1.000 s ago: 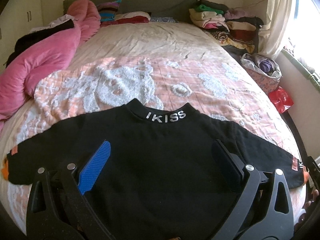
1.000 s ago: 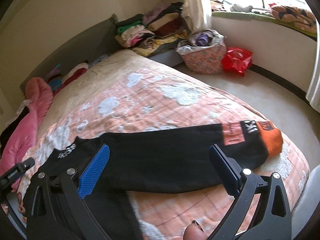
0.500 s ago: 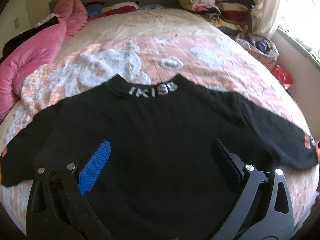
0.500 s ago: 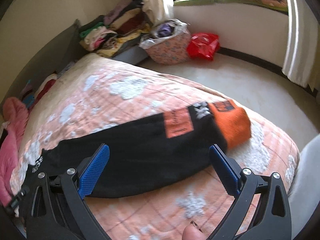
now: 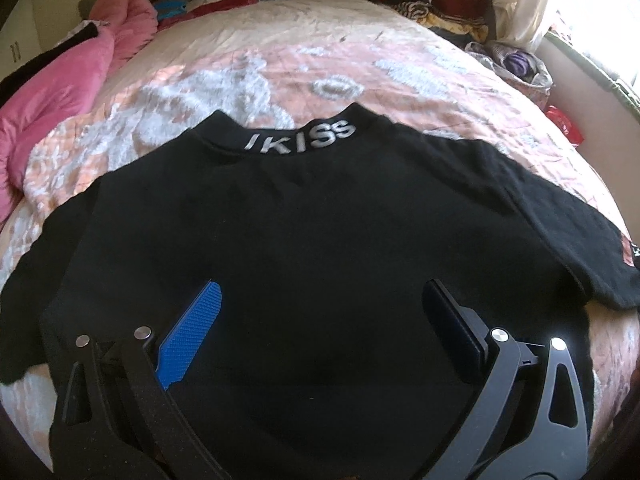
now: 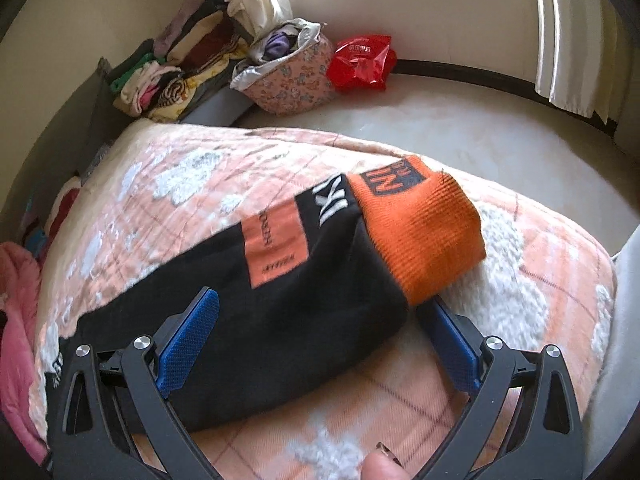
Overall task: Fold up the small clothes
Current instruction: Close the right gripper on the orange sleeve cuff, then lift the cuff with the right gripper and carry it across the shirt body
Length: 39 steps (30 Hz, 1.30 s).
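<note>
- The right gripper [image 6: 318,334] is being brought closer to the sleeve [image 6: 280,292] than a second ago; the orange cuff [image 6: 424,236], formerly well ahead of the jaws, is now being framed just above the right-hand blue pad.
- The jaws are being held wide apart, with nothing gripped; the sleeve end is being straddled between them. This is being read as the approach to a sleeve pick-up, the first fold not yet being made.
- The left gripper [image 5: 320,332] is being carried lower and further over the black sweater [image 5: 312,240]; the collar lettering [image 5: 302,140] is being seen larger than before. Its jaws are likewise being kept spread and empty.
- The sweater is being shown lying flat, both sleeves being spread outwards, directly ahead of and beneath the left gripper, on the peach bedspread [image 5: 280,64].
- An orange patch [image 6: 276,246] is being seen on the sleeve just behind the cuff, ahead of the right gripper.
- A fingertip [image 6: 384,466] is being seen at the lower edge, behind the right gripper.
</note>
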{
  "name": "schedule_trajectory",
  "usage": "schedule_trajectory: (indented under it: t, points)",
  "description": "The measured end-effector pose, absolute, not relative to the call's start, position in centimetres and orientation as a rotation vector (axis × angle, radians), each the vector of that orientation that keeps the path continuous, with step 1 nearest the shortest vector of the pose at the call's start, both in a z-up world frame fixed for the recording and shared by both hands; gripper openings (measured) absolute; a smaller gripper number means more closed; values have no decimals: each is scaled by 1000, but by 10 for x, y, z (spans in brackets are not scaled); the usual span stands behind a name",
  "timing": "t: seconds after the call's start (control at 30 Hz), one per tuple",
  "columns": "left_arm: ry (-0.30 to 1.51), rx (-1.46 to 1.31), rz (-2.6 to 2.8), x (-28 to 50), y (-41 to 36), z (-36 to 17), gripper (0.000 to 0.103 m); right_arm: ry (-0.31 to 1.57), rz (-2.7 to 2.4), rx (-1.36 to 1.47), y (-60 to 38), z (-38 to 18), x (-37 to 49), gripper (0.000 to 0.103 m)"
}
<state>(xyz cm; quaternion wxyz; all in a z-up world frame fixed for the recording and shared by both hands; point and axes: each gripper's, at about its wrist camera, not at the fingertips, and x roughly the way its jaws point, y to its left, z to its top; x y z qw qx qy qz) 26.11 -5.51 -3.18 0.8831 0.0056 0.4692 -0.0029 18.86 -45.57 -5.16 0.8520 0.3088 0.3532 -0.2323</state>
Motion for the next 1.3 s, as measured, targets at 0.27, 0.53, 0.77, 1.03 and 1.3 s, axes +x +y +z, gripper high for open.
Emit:
schedule_trajectory:
  t: [0.27,0.53,0.77,1.03,1.3]
  points:
    - [950,-33,16,260,-29,-13,95,709,-507,656,-470,-50,199,28]
    - [929,-79,3,255,-9,6,95,630,-404,608,-451,-18,193,19]
    - [915,-115,3,248,6,18,95,575,-267,534,-410,27,195,18]
    - [902,-162,22,242,32,27,95,535,-132,459,-356,69,205,18]
    - [879,-198,54,234,53,40,95,514,-24,415,-303,94,215,18]
